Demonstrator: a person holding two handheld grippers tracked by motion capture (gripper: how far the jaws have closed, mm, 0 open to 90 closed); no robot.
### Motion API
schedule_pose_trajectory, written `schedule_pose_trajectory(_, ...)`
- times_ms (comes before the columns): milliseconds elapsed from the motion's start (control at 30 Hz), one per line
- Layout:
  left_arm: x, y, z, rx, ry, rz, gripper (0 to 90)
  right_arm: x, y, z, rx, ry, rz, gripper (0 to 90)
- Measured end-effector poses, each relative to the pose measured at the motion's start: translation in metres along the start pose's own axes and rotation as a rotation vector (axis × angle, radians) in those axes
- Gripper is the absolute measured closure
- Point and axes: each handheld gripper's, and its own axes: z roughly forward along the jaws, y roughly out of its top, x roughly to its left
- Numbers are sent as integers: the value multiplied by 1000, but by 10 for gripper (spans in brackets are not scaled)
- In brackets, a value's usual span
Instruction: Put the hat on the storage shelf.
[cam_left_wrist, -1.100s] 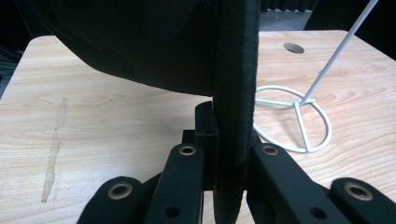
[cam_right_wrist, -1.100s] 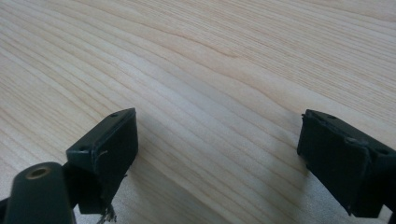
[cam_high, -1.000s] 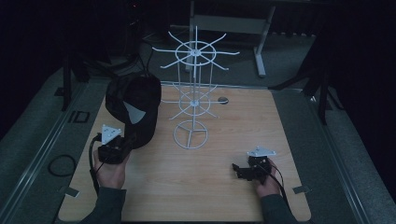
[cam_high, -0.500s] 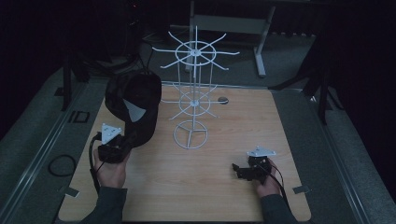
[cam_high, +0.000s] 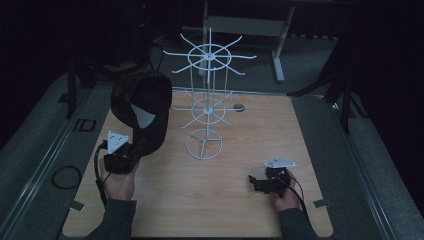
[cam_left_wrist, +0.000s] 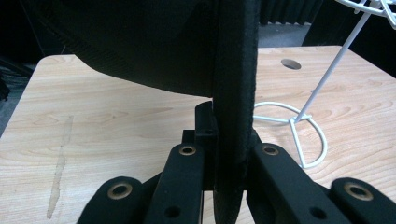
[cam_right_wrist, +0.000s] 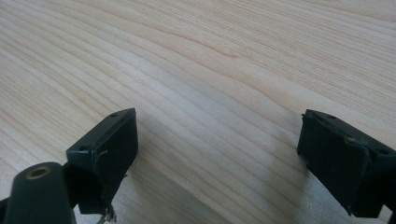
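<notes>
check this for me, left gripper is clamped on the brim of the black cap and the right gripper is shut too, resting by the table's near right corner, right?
Not quite. The right gripper is open: the right gripper view shows its jaws wide apart over bare table. The rest holds: the left gripper is clamped on the brim of the black cap.

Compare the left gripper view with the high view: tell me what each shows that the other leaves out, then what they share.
Left gripper view alone: a close look at the cap's brim standing edge-on, pinched between the left gripper's jaws.

High view alone: the right gripper low over the table with nothing in it, both hands, the rack's upper rings of hooks, and the dark floor around the table.

Both: the black cap, the wooden tabletop with its round hole, and the rack's ring base.
</notes>
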Motion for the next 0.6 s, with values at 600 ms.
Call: schedule_pose_trajectory(600, -2, 6, -4, -26, 6, 0, 867, 0, 0, 0, 0, 0, 0, 123)
